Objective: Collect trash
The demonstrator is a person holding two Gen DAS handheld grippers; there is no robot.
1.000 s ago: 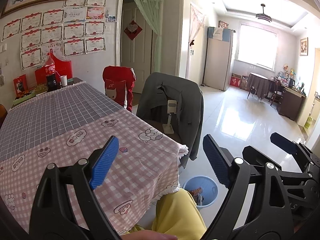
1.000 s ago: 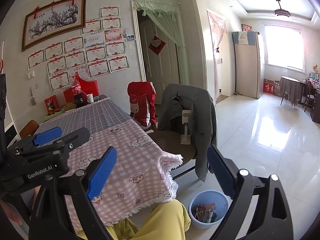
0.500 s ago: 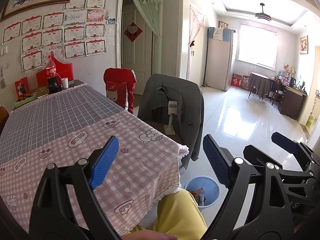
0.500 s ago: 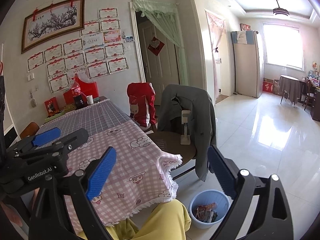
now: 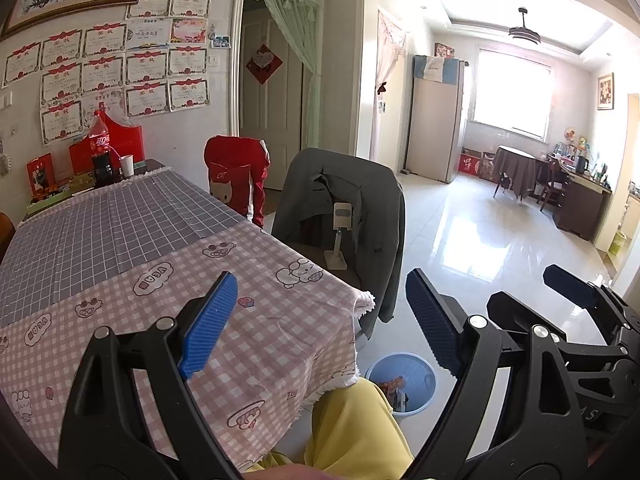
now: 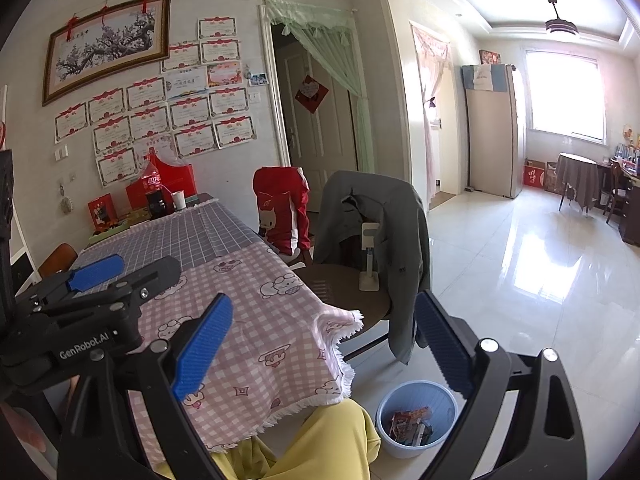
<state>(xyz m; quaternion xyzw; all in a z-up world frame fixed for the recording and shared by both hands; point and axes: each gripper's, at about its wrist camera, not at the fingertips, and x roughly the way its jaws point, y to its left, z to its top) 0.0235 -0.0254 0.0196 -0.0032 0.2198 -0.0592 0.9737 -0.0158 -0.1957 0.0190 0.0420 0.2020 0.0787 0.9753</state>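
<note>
The left claw (image 5: 320,324) is held above the near corner of the counter (image 5: 120,240), its blue pads (image 5: 208,324) spread wide apart with nothing between them. The right claw (image 6: 324,352) is held just beside it, likewise spread wide and empty; in the right wrist view the left claw appears at the left edge, and in the left wrist view the right claw (image 5: 568,284) shows at the right edge. The counter is covered by a pink checked cloth (image 6: 256,320) at the near end and a grey grid cloth (image 5: 100,224) further back. A light blue trash bin (image 6: 416,416) stands on the tiled floor (image 6: 520,264) just beside the counter's corner, below both claws, and wrappers (image 6: 408,424) are seen lying inside it. A knee in yellow fabric (image 6: 336,436) shows at the bottom of both views, next to the bin. A chair draped with a grey jacket (image 5: 344,200) is placed at the counter's side, with a white stand (image 5: 338,236) on its seat, and a second chair with a red cover (image 5: 236,176) stands behind it. At the far end of the counter, a cola bottle (image 5: 100,148) and a white cup (image 5: 127,165) are set against the wall.
</note>
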